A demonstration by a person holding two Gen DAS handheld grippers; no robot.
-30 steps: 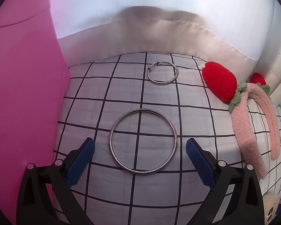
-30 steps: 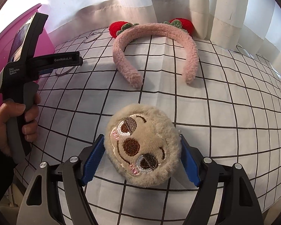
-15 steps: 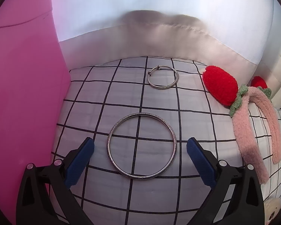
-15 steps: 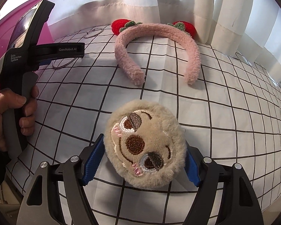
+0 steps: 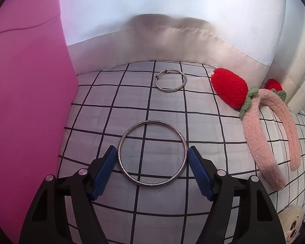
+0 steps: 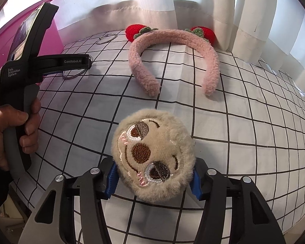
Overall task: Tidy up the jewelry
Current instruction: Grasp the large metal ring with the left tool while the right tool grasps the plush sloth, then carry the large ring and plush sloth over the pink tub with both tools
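Note:
A large silver bangle (image 5: 152, 121) lies flat on the checked cloth (image 5: 203, 126). My left gripper (image 5: 151, 156) straddles it at its widest; the jaws are closing and the blue pads meet its rim on both sides. Farther back lies a small silver bangle (image 5: 169, 90). In the right wrist view, a tan plush sloth face (image 6: 152, 154) sits between the closing jaws of my right gripper (image 6: 153, 183), with both pads sunk into its fur. A pink fuzzy headband (image 6: 172, 35) with red strawberries lies beyond it.
A pink wall (image 5: 26, 101) stands close on the left of the bangles. White curtains (image 5: 172, 40) hang along the back edge of the cloth. A person's hand (image 6: 10, 126) holds the left gripper's handle at the left. The cloth's front edge (image 6: 30, 199) drops off near it.
Both grippers' jaws have narrowed: the left pads came in from wide apart to the large bangle's rim, and the right pads pressed into the plush, which now sits higher and tilted.

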